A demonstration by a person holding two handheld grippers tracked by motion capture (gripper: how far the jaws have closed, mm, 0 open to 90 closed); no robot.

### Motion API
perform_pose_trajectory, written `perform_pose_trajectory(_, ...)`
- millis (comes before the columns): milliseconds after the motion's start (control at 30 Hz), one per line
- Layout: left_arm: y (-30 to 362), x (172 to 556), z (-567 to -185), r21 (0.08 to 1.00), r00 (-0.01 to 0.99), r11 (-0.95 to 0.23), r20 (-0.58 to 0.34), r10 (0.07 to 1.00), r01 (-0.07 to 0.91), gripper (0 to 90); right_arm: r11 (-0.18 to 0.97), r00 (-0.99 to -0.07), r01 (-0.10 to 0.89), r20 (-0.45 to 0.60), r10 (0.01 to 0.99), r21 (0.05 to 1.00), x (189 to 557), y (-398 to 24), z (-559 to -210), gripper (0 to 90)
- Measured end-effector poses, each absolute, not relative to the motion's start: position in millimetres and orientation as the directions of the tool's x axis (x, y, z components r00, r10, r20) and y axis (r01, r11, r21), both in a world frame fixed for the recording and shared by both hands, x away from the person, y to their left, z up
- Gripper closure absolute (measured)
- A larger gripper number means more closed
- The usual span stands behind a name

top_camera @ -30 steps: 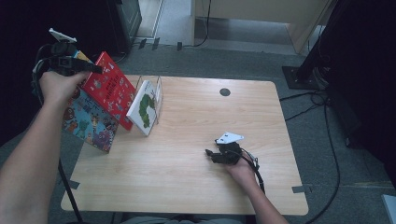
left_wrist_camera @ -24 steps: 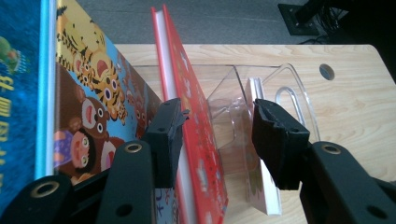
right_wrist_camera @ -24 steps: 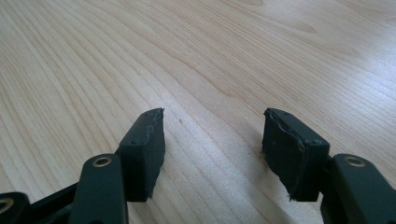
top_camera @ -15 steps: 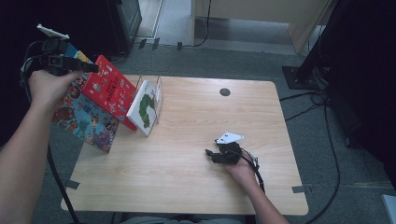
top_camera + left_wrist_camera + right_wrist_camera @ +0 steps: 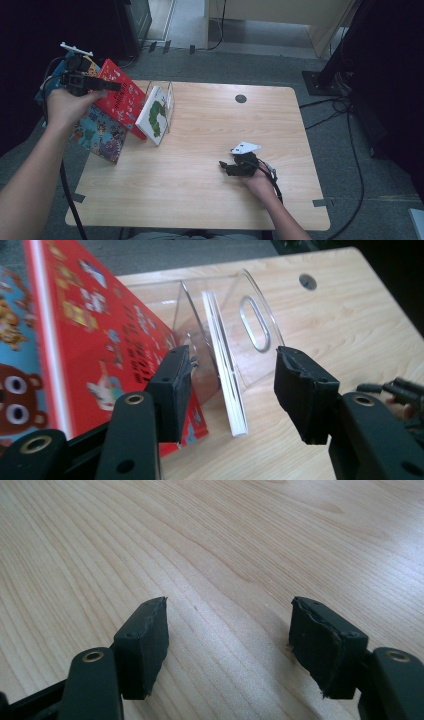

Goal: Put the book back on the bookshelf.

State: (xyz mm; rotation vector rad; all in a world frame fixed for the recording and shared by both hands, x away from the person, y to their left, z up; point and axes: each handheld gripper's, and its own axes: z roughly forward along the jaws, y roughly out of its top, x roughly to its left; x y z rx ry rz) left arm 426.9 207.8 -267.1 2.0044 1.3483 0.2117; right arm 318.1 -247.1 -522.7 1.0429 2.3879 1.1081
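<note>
The red book (image 5: 120,97) leans tilted at the left edge of the table (image 5: 210,200), near its far left corner, its cover facing up and to the right, with a blue picture book (image 5: 97,137) leaning below and in front of it, partly past the table's left edge. Just to the right of the red book stands a clear acrylic holder (image 5: 167,92), and in it a thin white book (image 5: 154,116) with a green picture on its cover leans to the left. In the left gripper view the red book (image 5: 95,335) rises at the left, the blue picture book (image 5: 15,365) beyond it at the frame's edge, and the white book (image 5: 225,375) shows edge-on inside the clear holder (image 5: 255,320), whose wall has an oval handle slot. The left gripper (image 5: 112,86) is held up by the left hand (image 5: 67,105) over the red book's upper edge; its jaws have just been opening and stand moderately apart, the left pad close in front of the red cover, with nothing pressed between them. The right gripper (image 5: 222,166) rests low over the bare wood toward the near right part of the table, well apart from the books, in the right hand (image 5: 260,182); its jaws have just been opening too and stand wide, with only tabletop between them. A small dark round hole (image 5: 241,98) sits near the far edge.
</note>
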Motion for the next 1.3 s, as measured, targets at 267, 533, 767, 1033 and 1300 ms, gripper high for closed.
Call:
perform_pose_trajectory(267, 184, 407, -286, 0.649, 0.519, -0.263, -0.238, 0.821, 0.714, 47.5, 0.439, -0.686, 0.487, 0.02, 0.727, 0.755, 318, -247, -523, 28.3)
perform_pose_trajectory(533, 165, 385, -309, 0.66, 0.583, -0.311, -0.239, 0.777, 0.684, 46.9, 0.438, -0.684, 0.489, 0.02, 0.729, 0.754, 318, -247, -523, 27.3)
perform_pose_trajectory(767, 158, 369, -330, 0.658, 0.6, -0.32, -0.252, 0.76, 0.682, 46.0, 0.439, -0.684, 0.489, 0.019, 0.73, 0.754, 317, -247, -523, 27.2)
perform_pose_trajectory(1033, 146, 354, -359, 0.655, 0.627, -0.342, -0.263, 0.733, 0.674, 45.8, 0.436, -0.679, 0.497, 0.024, 0.733, 0.75, 317, -247, -523, 26.7)
perform_pose_trajectory(1300, 131, 346, -386, 0.652, 0.653, -0.36, -0.279, 0.704, 0.667, 45.7, 0.437, -0.68, 0.497, 0.024, 0.732, 0.75, 317, -246, -523, 25.6)
